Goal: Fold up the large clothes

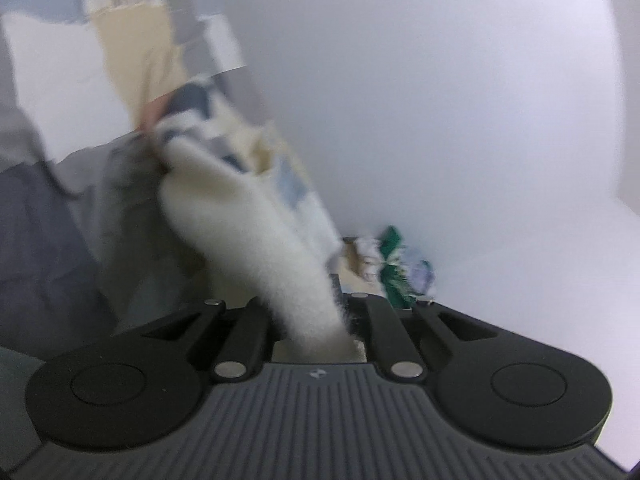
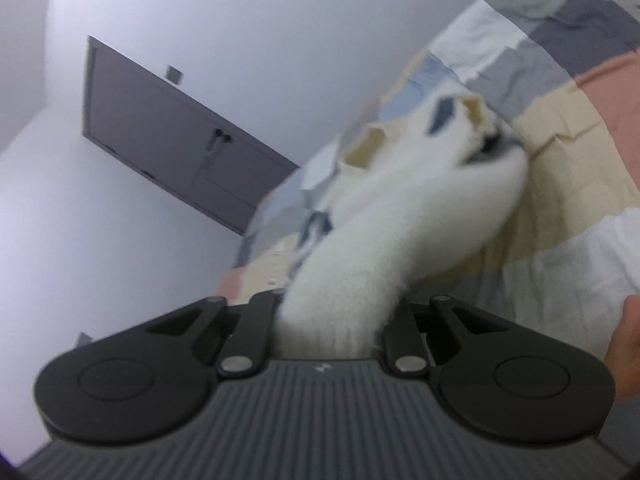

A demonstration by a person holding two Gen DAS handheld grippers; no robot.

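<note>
A white fleece garment (image 1: 256, 220) with dark blue and cream patches hangs stretched from my left gripper (image 1: 320, 320), which is shut on its fluffy edge. The fingertips are buried in the fabric. In the right wrist view the same fleece garment (image 2: 400, 216) runs up from my right gripper (image 2: 332, 320), which is also shut on it. The garment is lifted over a patchwork bedspread (image 2: 560, 128). Both views are blurred by motion.
A white wall (image 1: 440, 100) fills the left wrist view, with a pile of coloured items (image 1: 396, 264) low against it. A grey door (image 2: 168, 136) shows in the right wrist view. A hand (image 2: 628, 344) is at the right edge.
</note>
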